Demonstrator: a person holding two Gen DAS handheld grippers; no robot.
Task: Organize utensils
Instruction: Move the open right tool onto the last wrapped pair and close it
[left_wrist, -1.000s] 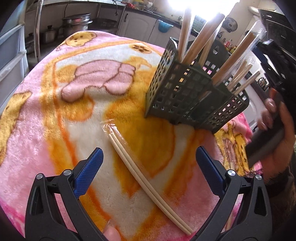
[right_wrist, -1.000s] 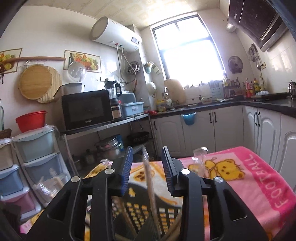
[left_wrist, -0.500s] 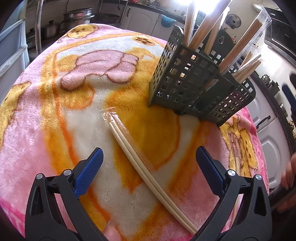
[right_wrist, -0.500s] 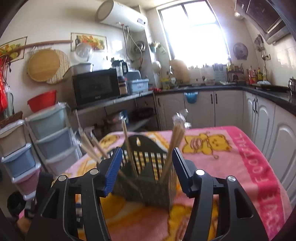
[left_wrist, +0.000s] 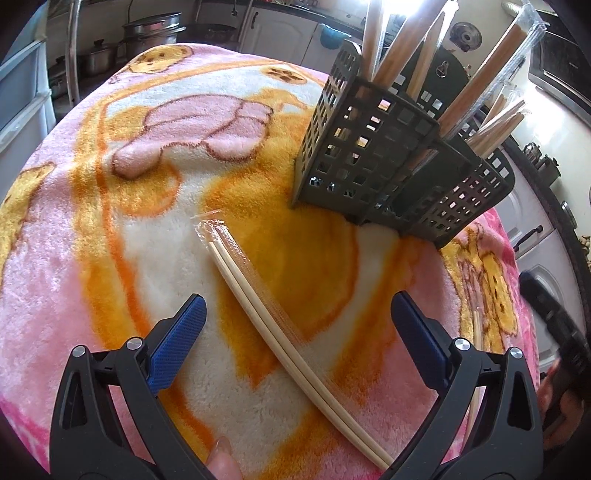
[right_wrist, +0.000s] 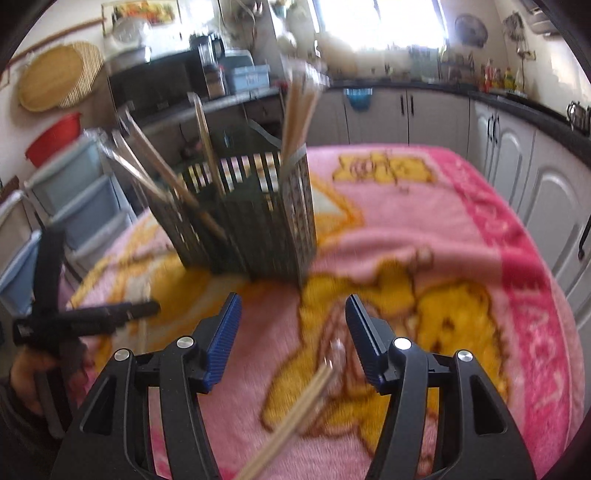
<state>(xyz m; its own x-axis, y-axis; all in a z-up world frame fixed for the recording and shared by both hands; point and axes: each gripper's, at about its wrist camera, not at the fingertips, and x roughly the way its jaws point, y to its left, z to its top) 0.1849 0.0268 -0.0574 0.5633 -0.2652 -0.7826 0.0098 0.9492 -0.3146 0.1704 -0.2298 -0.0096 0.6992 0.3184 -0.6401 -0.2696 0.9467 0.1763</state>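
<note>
Wrapped chopsticks (left_wrist: 258, 299) flat on pink blanket (left_wrist: 74, 229), long axis diagonal, far end toward upper left, lying between wide-open jaws of left gripper (left_wrist: 297, 325), untouched. Grey slotted caddy (left_wrist: 373, 147) beyond, holding upright chopstick packs.

Right view, blurred: right gripper (right_wrist: 293, 332) jaws just opened, holding nothing; another chopstick pair (right_wrist: 295, 410) below, pointing toward caddy (right_wrist: 258, 218). Blanket lettering unreadable.
</note>
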